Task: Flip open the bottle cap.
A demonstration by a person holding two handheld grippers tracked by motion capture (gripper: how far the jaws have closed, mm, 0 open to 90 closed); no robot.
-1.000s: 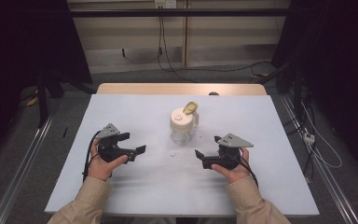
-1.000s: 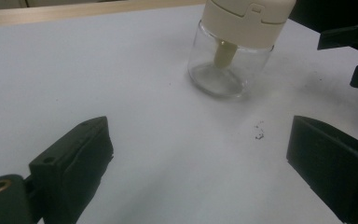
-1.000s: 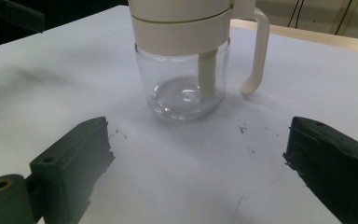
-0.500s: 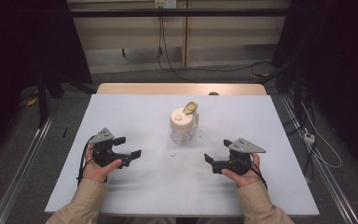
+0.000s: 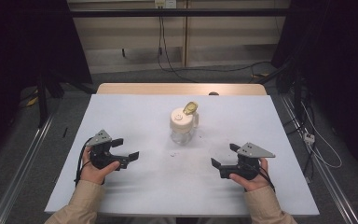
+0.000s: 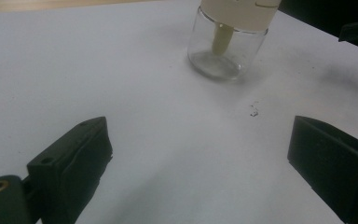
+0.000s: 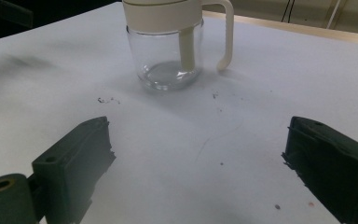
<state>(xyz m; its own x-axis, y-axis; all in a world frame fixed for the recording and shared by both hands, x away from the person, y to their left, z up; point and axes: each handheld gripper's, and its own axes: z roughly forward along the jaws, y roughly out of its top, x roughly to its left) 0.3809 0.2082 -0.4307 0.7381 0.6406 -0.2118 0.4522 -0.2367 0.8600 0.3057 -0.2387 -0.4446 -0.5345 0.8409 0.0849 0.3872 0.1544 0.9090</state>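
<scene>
Both claws drew back from cup (image 5: 183,125) | left claw (image 5: 124,149) apart | right claw (image 5: 223,156) apart | cup top cut off in gripper views

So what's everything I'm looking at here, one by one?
Clear glass jar with cream lid and cream side handle: one, clear and cream, table centre, standing upright.
Yellowish rounded piece on top of the lid: one, olive-yellow, on the lid's far edge; what it is cannot be told.
Small dark specks: a few, black, on the table just in front of the jar.
White table top: one, white, with a wooden strip at the far edge.
Left hand-held gripper: one, black, near left, open, holding nothing.
Right hand-held gripper: one, black with grey plate, near right, open, holding nothing.
Beige sleeves: two, bottom edge.
</scene>
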